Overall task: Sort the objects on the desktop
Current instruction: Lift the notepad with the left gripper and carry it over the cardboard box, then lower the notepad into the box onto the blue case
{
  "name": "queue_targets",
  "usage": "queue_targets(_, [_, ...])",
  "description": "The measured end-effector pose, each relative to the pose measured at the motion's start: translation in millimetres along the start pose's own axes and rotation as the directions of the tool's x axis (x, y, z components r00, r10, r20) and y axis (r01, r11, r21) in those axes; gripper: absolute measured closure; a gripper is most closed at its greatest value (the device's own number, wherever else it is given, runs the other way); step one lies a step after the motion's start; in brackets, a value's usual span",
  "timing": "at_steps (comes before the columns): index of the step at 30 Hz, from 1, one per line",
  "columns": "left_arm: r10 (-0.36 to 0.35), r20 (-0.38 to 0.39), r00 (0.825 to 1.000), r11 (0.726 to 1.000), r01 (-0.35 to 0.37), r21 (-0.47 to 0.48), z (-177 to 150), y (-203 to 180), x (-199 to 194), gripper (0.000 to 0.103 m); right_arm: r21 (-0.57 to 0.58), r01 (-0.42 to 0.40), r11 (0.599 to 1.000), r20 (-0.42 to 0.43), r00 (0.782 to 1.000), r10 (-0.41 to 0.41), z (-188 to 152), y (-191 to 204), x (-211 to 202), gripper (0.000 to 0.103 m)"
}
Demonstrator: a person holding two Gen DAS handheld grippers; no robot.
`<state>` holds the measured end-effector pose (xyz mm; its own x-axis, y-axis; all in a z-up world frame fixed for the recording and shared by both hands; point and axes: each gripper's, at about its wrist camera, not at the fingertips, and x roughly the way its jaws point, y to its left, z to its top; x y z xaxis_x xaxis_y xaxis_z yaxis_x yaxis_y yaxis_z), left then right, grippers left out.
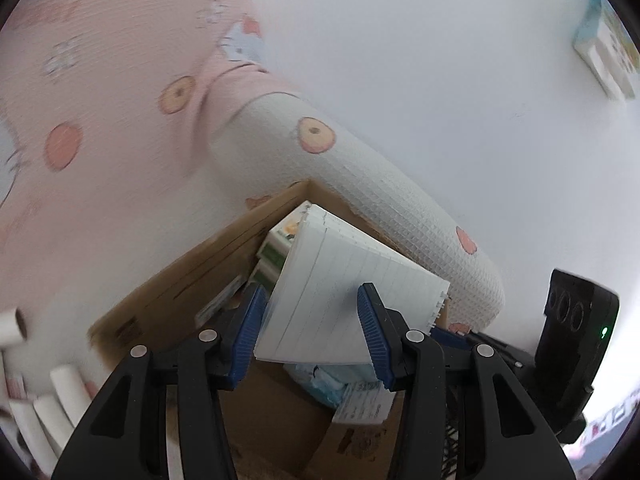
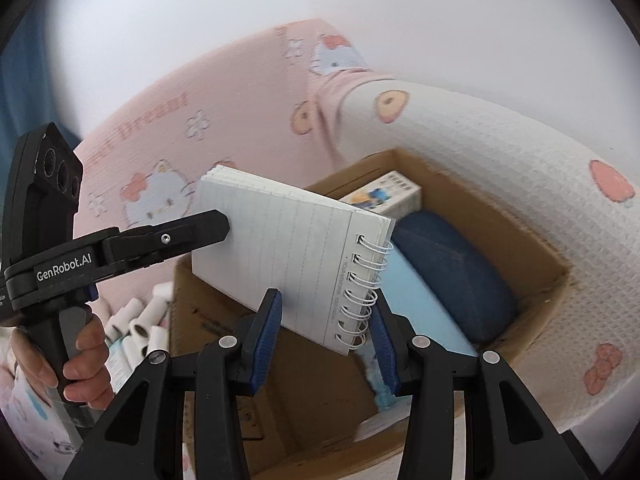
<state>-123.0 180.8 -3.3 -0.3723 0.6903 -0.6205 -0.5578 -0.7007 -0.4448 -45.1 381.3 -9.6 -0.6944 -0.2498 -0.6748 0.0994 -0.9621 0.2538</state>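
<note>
Across the left half of both views, a pink cartoon-print fabric point(image 2: 224, 136) fills the background, blurred. Running from it toward lower right, a white waffle-textured roll point(image 2: 500, 168) with red prints lies along the far edge of the cardboard box point(image 2: 532, 248). Box is open, sits mid-frame in both views. Inside, right wrist view: dark blue pouch point(image 2: 456, 276) at center right, light blue flat item point(image 2: 424, 304) beside it, small printed carton point(image 2: 384, 196) at the far corner.

Over the box, the spiral notebook point(image 2: 288, 248) hangs tilted, lined page up, white wire binding at lower right in the right wrist view. Both grippers hold it. Right gripper point(image 2: 326, 338): fingers clenched on the bound end, blue pads either side of the coil. Left gripper point(image 1: 312, 338): fingers grasping the opposite end of the notebook, pads against its edges; seen from the side at mid left of the right wrist view, tip on the page.

Lower left of the right wrist view: a person's hand point(image 2: 86, 360) wraps the left gripper's handle. White paper rolls point(image 2: 140, 320) are piled beside the box, lower left in both views.
</note>
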Motion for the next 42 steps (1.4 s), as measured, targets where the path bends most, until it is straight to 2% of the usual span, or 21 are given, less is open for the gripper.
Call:
queue_targets(4, [-0.020, -0.039, 0.999, 1.000, 0.021, 0.016, 13.7, -11.6, 22.8, 0.051, 0.055, 0.037, 0.998, -0.016, 0.999, -0.036, 8.8, -15.0, 1.7, 0.062])
queue_targets(11, [-0.093, -0.094, 0.991, 0.996, 0.091, -0.026, 26.2, -14.1, 61.7, 0.051, 0.122, 0.113, 0.986, -0.049, 0.993, -0.108, 15.7, -38.9, 4.1, 0.062])
queue_targets(14, [-0.080, -0.136, 0.988, 0.996, 0.075, -0.039, 25.0, -17.2, 80.0, 0.051, 0.163, 0.159, 0.974, -0.100, 0.984, -0.144, 15.7, -50.6, 9.8, 0.061])
queue_targets(19, [-0.118, -0.164, 0.979, 0.993, 0.112, -0.047, 27.7, -17.3, 94.3, 0.051, 0.152, 0.228, 0.962, -0.137, 0.969, -0.208, 17.8, -60.0, 11.9, 0.060])
queue_targets(22, [-0.132, -0.156, 0.979, 0.991, 0.125, -0.057, 31.2, -19.3, 96.8, 0.051, 0.149, 0.251, 0.956, -0.152, 0.962, -0.228, 21.6, -62.9, 10.3, 0.060])
queue_targets(25, [-0.121, -0.166, 0.979, 0.993, 0.117, -0.028, 32.3, -21.9, 101.8, 0.051, 0.135, 0.289, 0.948, -0.166, 0.950, -0.266, 26.6, -62.9, 12.3, 0.060])
queue_targets(27, [-0.112, -0.204, 0.972, 0.993, 0.116, 0.004, 30.0, -24.5, 110.1, 0.051, 0.130, 0.319, 0.939, -0.182, 0.938, -0.294, 27.2, -63.8, 17.2, 0.059])
queue_targets(29, [-0.071, -0.243, 0.968, 0.996, 0.082, 0.035, 25.7, -26.8, 119.4, 0.051, 0.118, 0.358, 0.926, -0.210, 0.921, -0.329, 27.4, -65.5, 25.7, 0.059])
queue_targets(31, [-0.056, -0.259, 0.964, 0.995, 0.077, 0.070, 22.2, -30.2, 124.9, 0.052, 0.107, 0.367, 0.924, -0.230, 0.913, -0.336, 25.2, -67.3, 32.0, 0.060])
queue_targets(33, [-0.027, -0.287, 0.958, 0.992, 0.062, 0.112, 17.7, -35.5, 131.4, 0.060, 0.104, 0.360, 0.927, -0.241, 0.913, -0.328, 23.9, -68.3, 35.7, 0.060])
queue_targets(35, [-0.001, -0.316, 0.949, 0.991, 0.042, 0.124, 13.7, -37.7, 137.9, 0.073, 0.090, 0.355, 0.930, -0.244, 0.914, -0.325, 24.0, -66.0, 37.2, 0.060])
queue_targets(36, [0.011, -0.318, 0.948, 0.992, 0.030, 0.125, 12.8, -37.5, 139.0, 0.074, 0.067, 0.361, 0.930, -0.251, 0.908, -0.334, 23.4, -63.9, 38.6, 0.060])
queue_targets(39, [0.055, -0.311, 0.949, 0.988, -0.006, 0.155, 10.5, -37.4, 140.6, 0.078, 0.033, 0.336, 0.941, -0.233, 0.918, -0.320, 21.7, -60.7, 37.7, 0.060])
queue_targets(42, [0.049, -0.311, 0.949, 0.991, -0.008, 0.131, 10.9, -34.0, 140.3, 0.078, 0.011, 0.311, 0.950, -0.241, 0.923, -0.299, 20.6, -59.9, 39.1, 0.060])
